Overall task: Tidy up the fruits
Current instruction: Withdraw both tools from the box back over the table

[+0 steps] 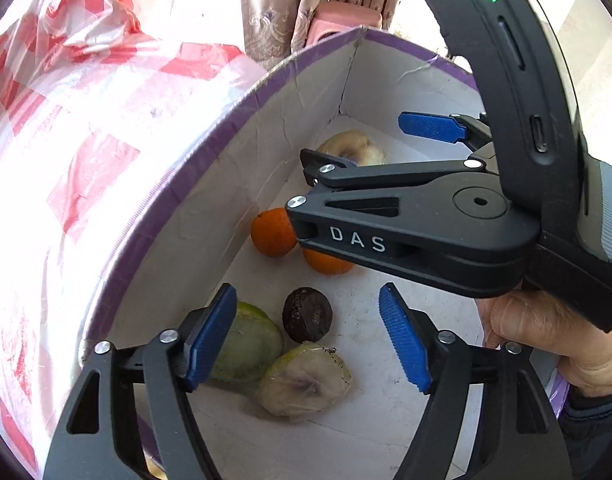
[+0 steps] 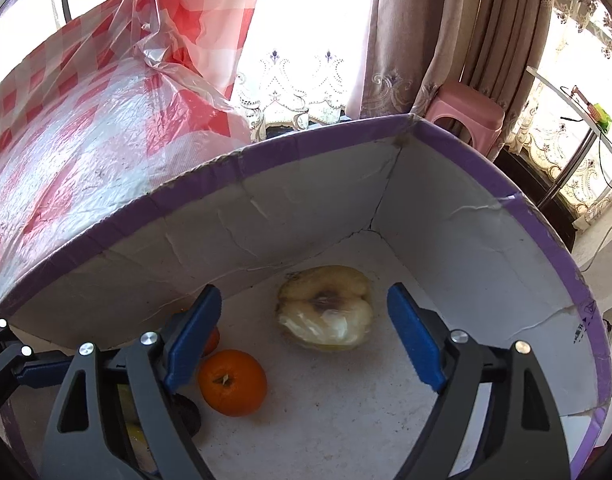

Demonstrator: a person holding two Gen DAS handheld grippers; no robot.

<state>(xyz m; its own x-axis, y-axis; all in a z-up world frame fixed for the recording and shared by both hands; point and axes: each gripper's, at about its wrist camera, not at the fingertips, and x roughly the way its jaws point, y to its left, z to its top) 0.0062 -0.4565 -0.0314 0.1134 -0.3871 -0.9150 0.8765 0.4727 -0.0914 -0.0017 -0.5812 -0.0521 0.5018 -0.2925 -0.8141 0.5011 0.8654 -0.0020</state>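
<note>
A cardboard box (image 1: 210, 140) with a purple rim and white inside holds the fruit. On its floor lie a dark round fruit (image 1: 307, 314), a green fruit (image 1: 250, 344), a pale plastic-wrapped fruit (image 1: 306, 384) and two oranges (image 1: 273, 232). My left gripper (image 1: 306, 292) hangs open over the dark fruit, touching nothing. Farther in, my right gripper (image 1: 352, 140) is also open. In the right wrist view the right gripper (image 2: 304, 292) hovers over another wrapped pale fruit (image 2: 326, 308) on the box (image 2: 306, 148) floor, pads apart from it. An orange (image 2: 232, 388) lies to its left.
A red-and-white checked plastic sheet (image 2: 86, 128) lies beyond the box's left wall. A pink stool (image 2: 466, 112) and curtains (image 2: 406, 40) stand behind the box. A hand (image 1: 546, 332) holds the right gripper's handle.
</note>
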